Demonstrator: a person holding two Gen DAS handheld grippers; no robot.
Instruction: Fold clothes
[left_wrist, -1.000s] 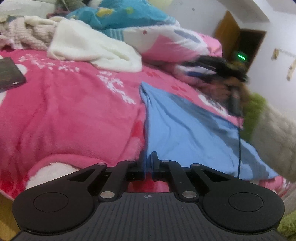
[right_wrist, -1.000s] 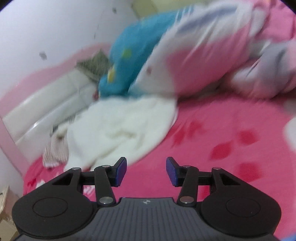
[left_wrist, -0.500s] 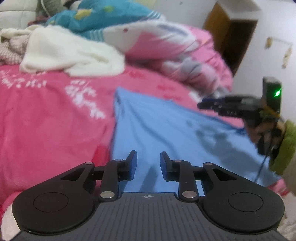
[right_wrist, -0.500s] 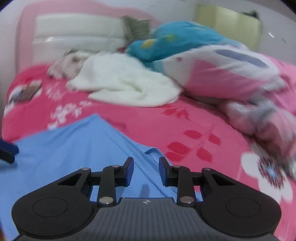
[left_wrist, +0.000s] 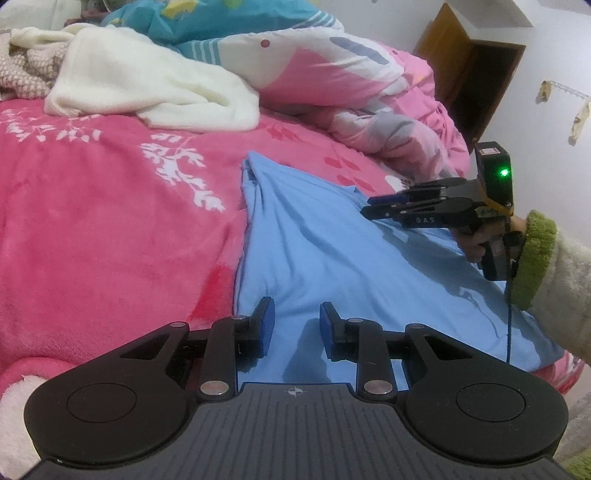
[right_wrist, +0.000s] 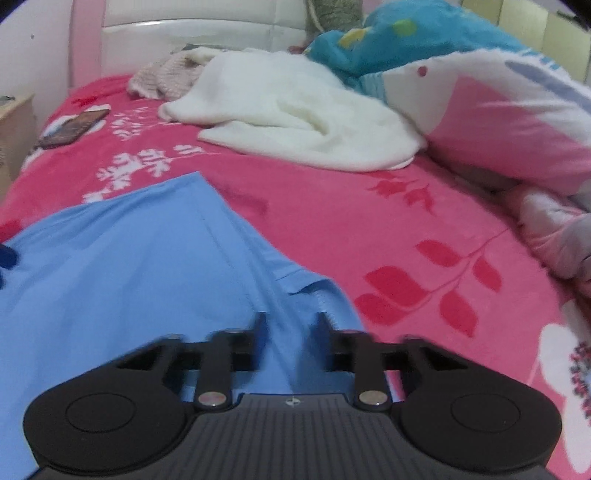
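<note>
My left gripper (left_wrist: 293, 325) hangs with fingers apart over the near edge of the blue garment (left_wrist: 332, 251), which lies spread on the pink bedspread (left_wrist: 110, 221) — gripping nothing. Further right, my right gripper (right_wrist: 290, 332) also has its fingers parted, empty, above the garment's far edge — the white blanket (right_wrist: 295, 122) beyond.

The right claw (right_wrist: 290, 328) fingers are motion-blurred over the blue garment (right_wrist: 129, 266).
</note>
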